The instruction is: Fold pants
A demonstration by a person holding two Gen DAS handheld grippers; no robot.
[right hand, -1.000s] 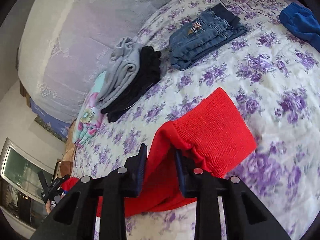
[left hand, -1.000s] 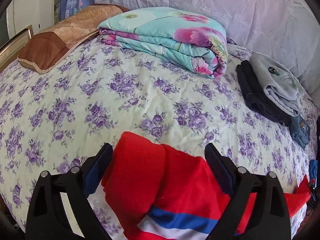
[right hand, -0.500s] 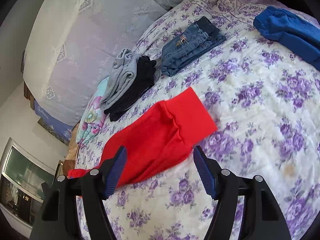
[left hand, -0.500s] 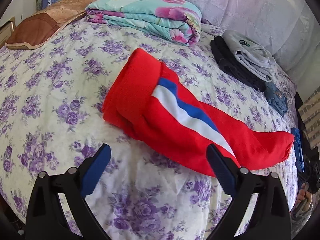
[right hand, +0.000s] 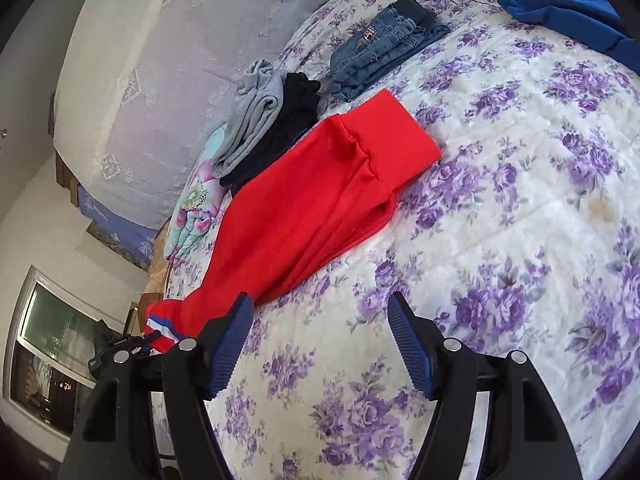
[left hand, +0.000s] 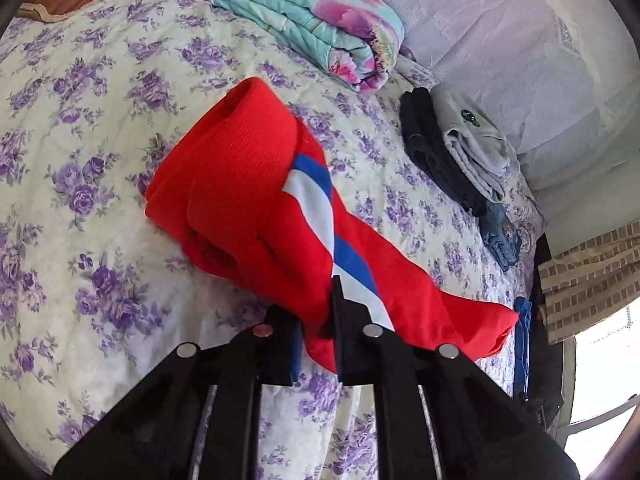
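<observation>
Pinching the red pants (left hand: 256,200) near their middle, my left gripper (left hand: 316,332) has its jaws drawn in tight on the cloth, one finger hidden under the fabric and the other lying on top beside the blue and white stripe (left hand: 320,216). I judge that hold is chosen because the midpoint is where a lengthwise bundle bends most easily, so lifting here should let one half fall over the other.

The pants lie on the floral bedspread (left hand: 80,200), stretched from about 11 o'clock to 4 o'clock in the left view. The ribbed end sits bunched and thick at 11 o'clock; the thinner end tapers off toward the bed's edge.

My right gripper (right hand: 320,344) is released, jaws spread wide and holding nothing, hovering over bare bedspread (right hand: 520,240). In its view the red pants (right hand: 312,208) run from 8 o'clock up to 1 o'clock, ending in a ribbed cuff (right hand: 392,136) lying flat. That cuff is well within reach, and I think the right tool is left free to take it or press the fold flat.

Other folded clothes are parked out of the way at 12 o'clock in the right view: a grey garment (right hand: 252,116), a black one (right hand: 288,120) touching it, and jeans (right hand: 384,48) just beside. A blue garment (right hand: 568,12) waits at 1 o'clock, seemingly unfolded.

The loose layers may slide apart when lifted.
</observation>
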